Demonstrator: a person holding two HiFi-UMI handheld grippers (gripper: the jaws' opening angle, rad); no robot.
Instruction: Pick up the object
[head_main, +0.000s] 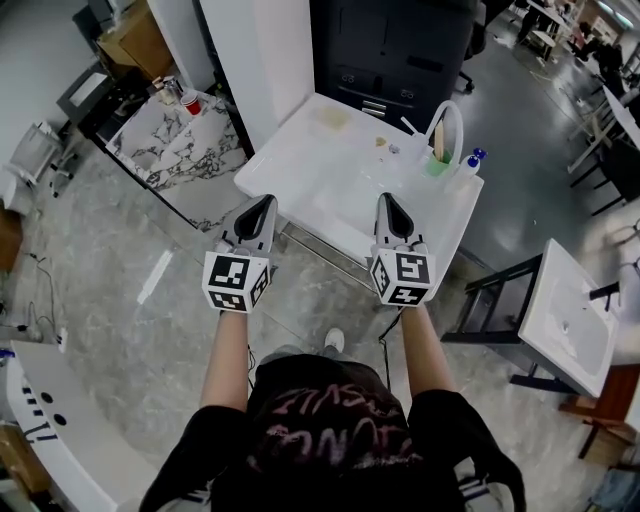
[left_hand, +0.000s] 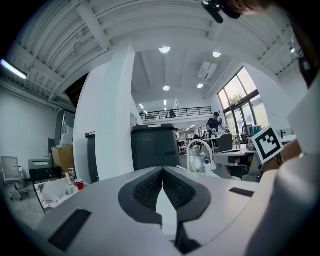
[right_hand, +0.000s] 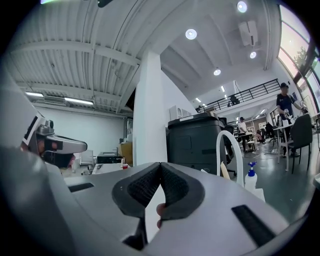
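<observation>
The white table (head_main: 330, 185) stood at my 12 o'clock, its near edge just beyond both tools, with a black cabinet (head_main: 400, 50) behind it. I held the left gripper (head_main: 266, 202) and the right gripper (head_main: 389, 200) side by side and level, pointing at the table. This looked like lining up an approach rather than a grasp, since each had its jaws clenched together with nothing between the pads. Nothing had been lifted yet.

The likely candidates sat clustered near the table's far right corner, at my 1 o'clock and well apart from either tool. They were a hoop-handled holder (head_main: 437, 165) with a green base, a blue-capped bottle (head_main: 472, 160) at its 4 o'clock, and small scraps (head_main: 384, 143) at its 9 o'clock. I could not tell which was the object. The right gripper, nearer that corner, seemed better placed and would need to open first.
</observation>
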